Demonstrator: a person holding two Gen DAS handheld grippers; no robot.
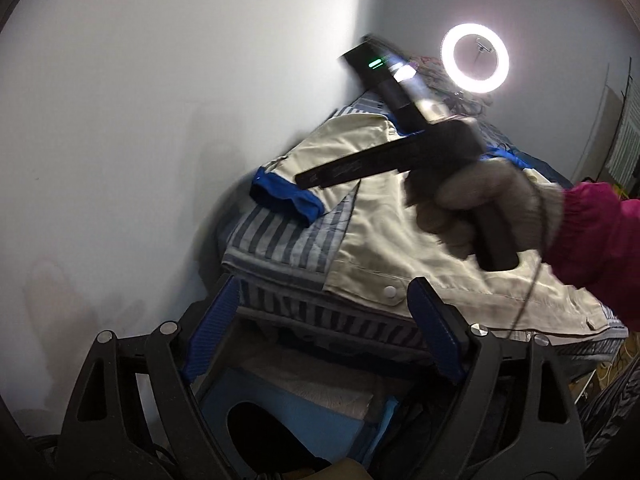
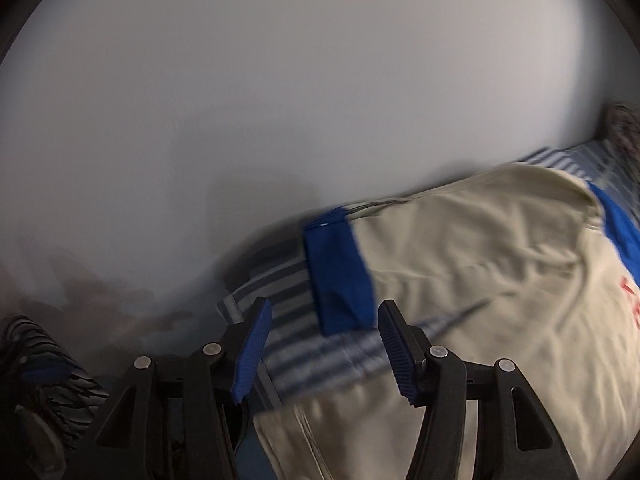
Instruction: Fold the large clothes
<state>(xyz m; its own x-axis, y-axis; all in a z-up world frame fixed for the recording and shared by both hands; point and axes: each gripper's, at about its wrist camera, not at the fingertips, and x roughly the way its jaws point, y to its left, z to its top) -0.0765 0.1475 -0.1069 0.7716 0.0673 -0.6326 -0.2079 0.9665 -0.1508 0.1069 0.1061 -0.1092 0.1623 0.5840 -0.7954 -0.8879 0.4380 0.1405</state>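
Note:
A beige jacket [image 1: 372, 216] with blue cuffs lies spread on a striped bed [image 1: 276, 240]. One sleeve with a blue cuff [image 1: 286, 196] points to the wall. My left gripper [image 1: 320, 320] is open and empty, just short of the bed's near edge and the jacket hem. In the left wrist view the right gripper body [image 1: 400, 152] is held by a gloved hand above the jacket. In the right wrist view my right gripper [image 2: 324, 348] is open and empty, above the blue cuff [image 2: 340, 272] of the jacket [image 2: 500, 280].
A grey wall [image 1: 160, 100] runs along the bed's far side. A lit ring light [image 1: 475, 58] stands at the bed's far end. Boxes and clutter [image 1: 300, 408] sit under the bed's near edge. A striped cloth [image 2: 48, 364] lies low on the left.

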